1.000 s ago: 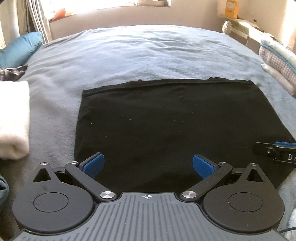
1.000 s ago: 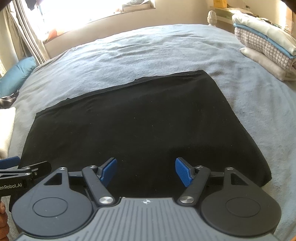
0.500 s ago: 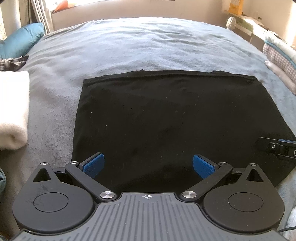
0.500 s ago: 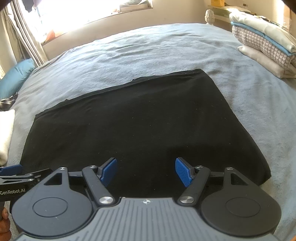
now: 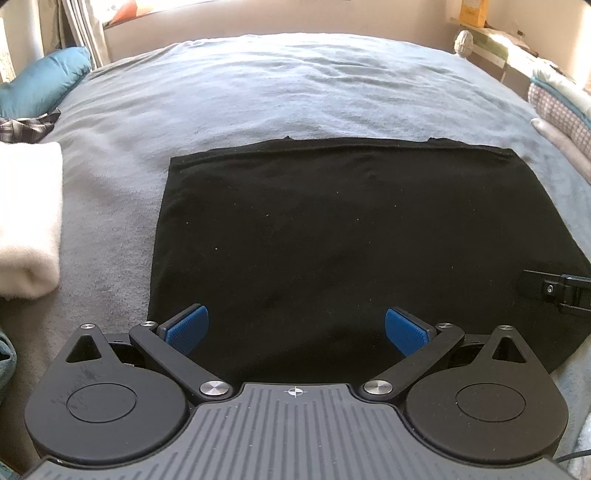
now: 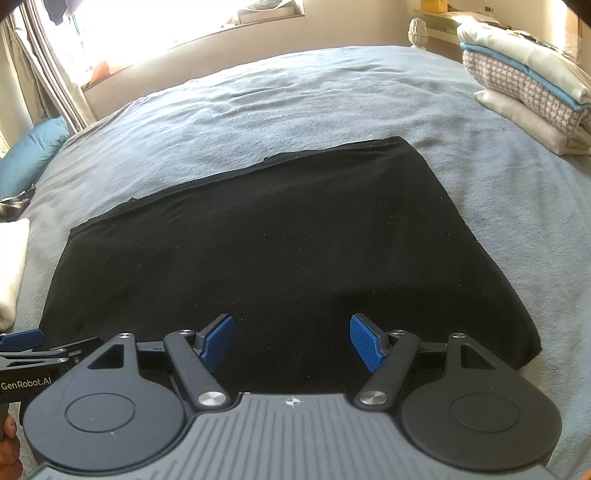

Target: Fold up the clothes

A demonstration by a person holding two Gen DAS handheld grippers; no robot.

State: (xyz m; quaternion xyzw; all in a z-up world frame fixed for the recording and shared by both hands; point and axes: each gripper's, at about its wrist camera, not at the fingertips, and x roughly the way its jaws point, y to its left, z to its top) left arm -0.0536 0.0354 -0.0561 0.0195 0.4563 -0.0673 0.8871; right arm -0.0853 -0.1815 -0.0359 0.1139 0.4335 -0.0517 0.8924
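Little has shifted over the past second: the black garment (image 5: 351, 236) stays flat on the bed (image 5: 295, 85), both the left gripper (image 5: 295, 328) and right gripper (image 6: 291, 339) held spread, empty, above its near edge; a fold seems pending.

Grey-blue bed (image 5: 295, 85) bears flat black garment (image 5: 351, 236), white towel (image 5: 26, 214)

One piece of lettering can be read: "GenRobot.AI", in white on the black body of the left hand-held gripper (image 6: 22, 341), which juts in at the lower left edge of the right wrist view. In the left wrist view, the black part of the right hand-held gripper (image 5: 557, 290) at the right edge shows a screw but no legible print. The yellow box (image 5: 474, 13) on the far shelf carries markings too small and blurred to make out.
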